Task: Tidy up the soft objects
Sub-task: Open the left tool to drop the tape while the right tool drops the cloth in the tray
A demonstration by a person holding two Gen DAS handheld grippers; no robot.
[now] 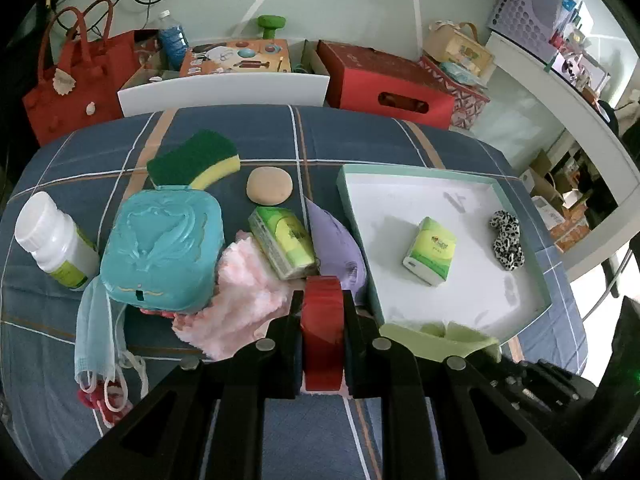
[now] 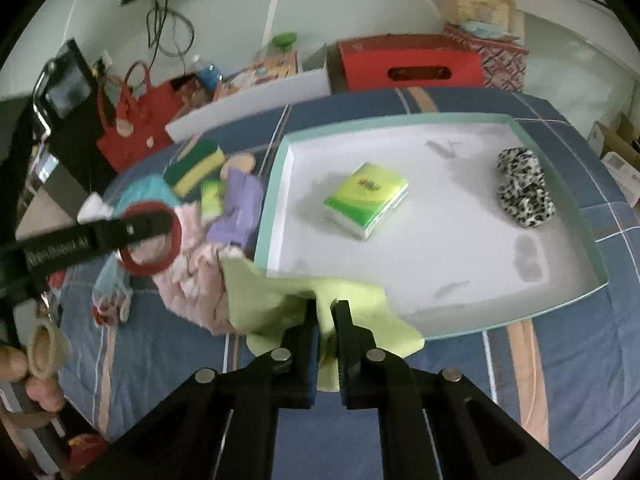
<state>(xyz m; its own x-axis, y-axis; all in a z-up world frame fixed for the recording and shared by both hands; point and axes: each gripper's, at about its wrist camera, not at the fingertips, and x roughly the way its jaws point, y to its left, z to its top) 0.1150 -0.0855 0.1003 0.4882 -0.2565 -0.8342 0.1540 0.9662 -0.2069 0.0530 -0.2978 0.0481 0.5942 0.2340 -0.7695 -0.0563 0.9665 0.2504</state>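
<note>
My left gripper is shut on a red tape roll, held upright above the pink fluffy cloth; the red tape roll also shows from the right wrist. My right gripper is shut on a light green cloth that drapes over the near left corner of the white tray. In the tray lie a green tissue pack and a leopard scrunchie. A second tissue pack, a purple cloth, a sponge and a beige puff lie left of the tray.
A teal plastic box, a white bottle and a blue face mask lie at the left on the plaid blue cover. Red bag and red carton stand behind. A hand shows at far left.
</note>
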